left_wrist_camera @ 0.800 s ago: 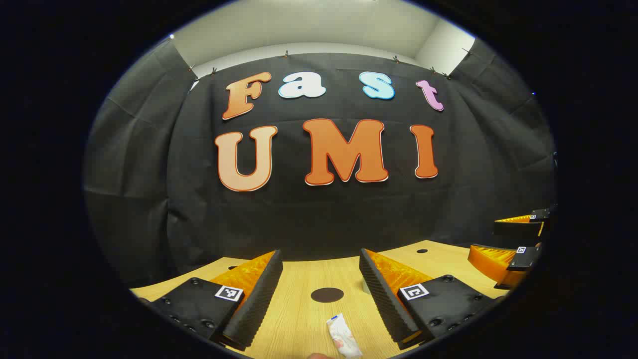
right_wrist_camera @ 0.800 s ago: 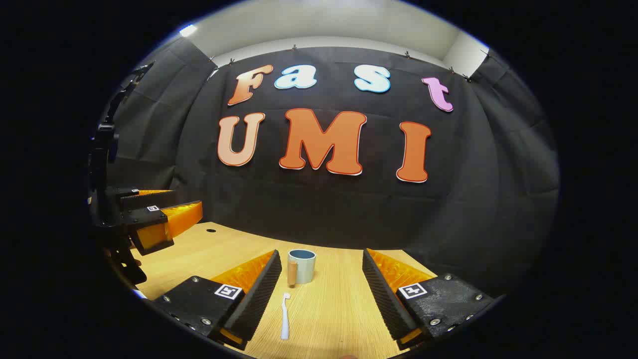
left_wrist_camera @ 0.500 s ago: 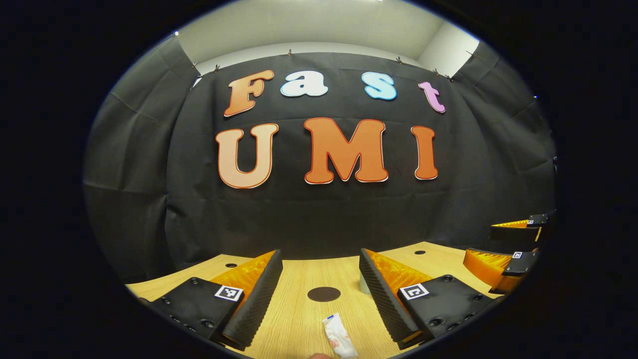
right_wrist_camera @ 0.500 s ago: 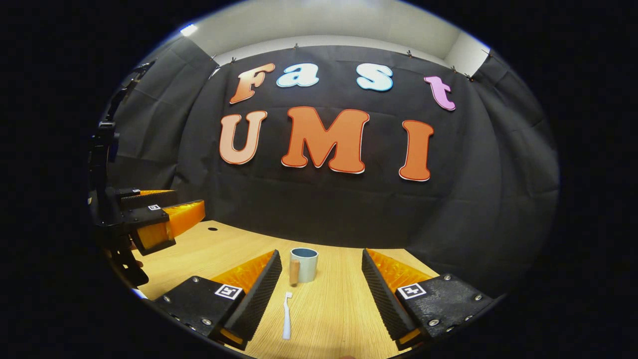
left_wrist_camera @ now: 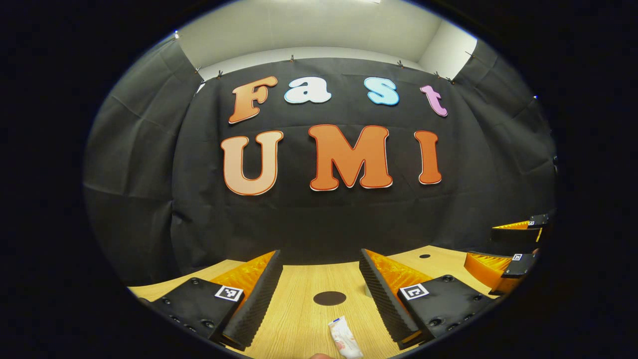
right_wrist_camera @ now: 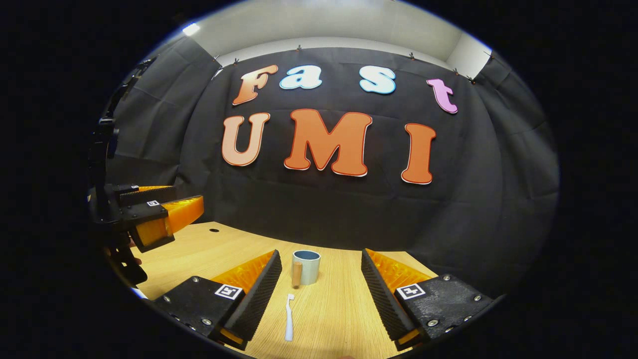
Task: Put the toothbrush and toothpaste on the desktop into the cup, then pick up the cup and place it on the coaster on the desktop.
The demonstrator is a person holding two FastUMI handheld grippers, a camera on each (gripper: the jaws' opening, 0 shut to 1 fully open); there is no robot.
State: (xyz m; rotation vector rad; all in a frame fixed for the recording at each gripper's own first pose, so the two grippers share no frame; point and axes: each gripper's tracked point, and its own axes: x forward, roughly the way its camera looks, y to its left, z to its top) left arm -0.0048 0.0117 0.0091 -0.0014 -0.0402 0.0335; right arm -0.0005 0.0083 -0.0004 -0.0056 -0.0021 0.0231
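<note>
Where the left claw (left_wrist_camera: 320,294) hangs low over the desk (left_wrist_camera: 299,319), its fingers stand spread wide w/ nothing between them but bare wood. The toothpaste (left_wrist_camera: 344,339) lies flat just ahead of the gap, a bit right of centre, near the bottom of the left gripper view and touching neither finger. The coaster (left_wrist_camera: 329,298) sits farther out, approx. centred between the fingertips.

The right claw (right_wrist_camera: 321,294) is likewise spread apart and holds nothing. The toothbrush (right_wrist_camera: 289,324) lies flat on the desk in its gap, closer to the left finger, head end pointing away toward the cup (right_wrist_camera: 306,268). The cup stands upright beyond the fingertips, handle turned to its left.

Looks: toothpaste is a small white tube w/ a blue end and a reddish print, soft and slightly crumpled. Toothbrush is slim, all white, plastic-looking. Cup is pale grey-blue, smooth, cylindrical, w/ a darker inside and a tan, wood-like handle. Coaster is a thin dark round disc. Desk is light wood w/ fine straight grain and a small dark hole (left_wrist_camera: 424,256) near its far edge. Claw fingers are wedge-shaped w/ ribbed inner faces.
</note>
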